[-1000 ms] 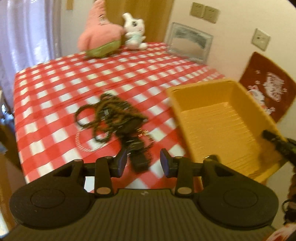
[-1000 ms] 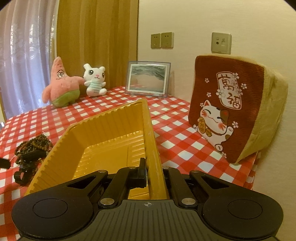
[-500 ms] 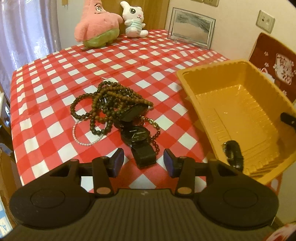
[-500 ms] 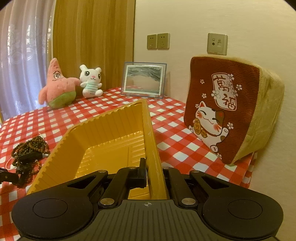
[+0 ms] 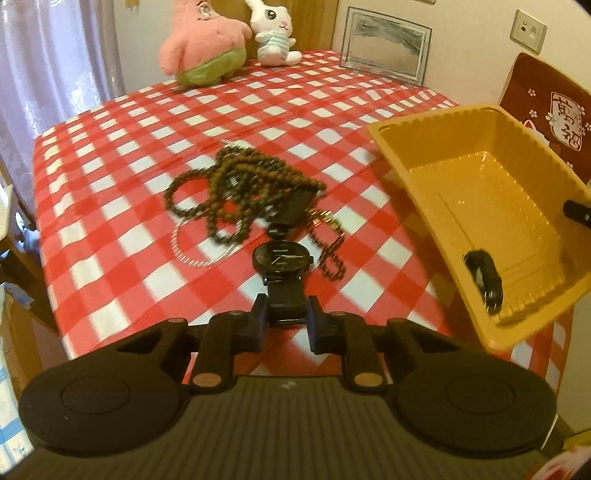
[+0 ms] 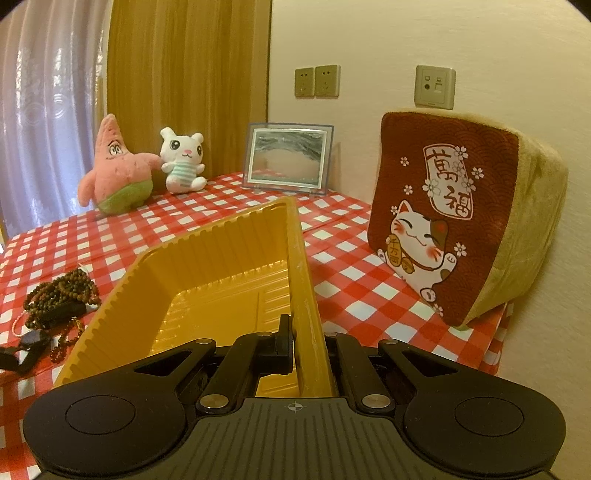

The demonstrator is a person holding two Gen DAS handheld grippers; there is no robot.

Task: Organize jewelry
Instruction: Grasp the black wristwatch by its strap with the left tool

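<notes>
The desk (image 5: 110,155), draped in a red-and-white checked cloth, fills most of the left wrist view and runs away ahead of both grippers. At its far side, well beyond the left gripper (image 5: 284,323), sit a pink star-shaped plush toy (image 5: 201,48), a white plush rabbit in a striped shirt (image 5: 273,35) and a framed grey picture (image 5: 384,46). Ahead and to the right of the right gripper (image 6: 295,341) a maroon cushion printed with a beckoning cat (image 6: 439,229) leans toward the wall.

The yellow ribbed plastic tray (image 5: 476,221) lies ahead and to the right of the left gripper, tilted, with its near right side raised off the cloth. The right gripper is clamped tight on that tray's right-hand wall (image 6: 306,321), one finger (image 6: 284,341) inside and the other outside the rim. In the tray's near corner rests a small black band-like item (image 5: 484,277) (too blurred to name more closely).

Straight ahead of the left gripper, farther out, a tangle of dark brown wooden bead strands (image 5: 240,192) lies heaped on the cloth, with a thin pale bead loop (image 5: 192,243) beside it.

Nearest of all, the black wristwatch with a dark round dial (image 5: 282,258) lies flat, its mesh strap reaching back between the left gripper's fingers (image 5: 258,321). Those jaws are closing around the strap end, with both pads right at its edges.
</notes>
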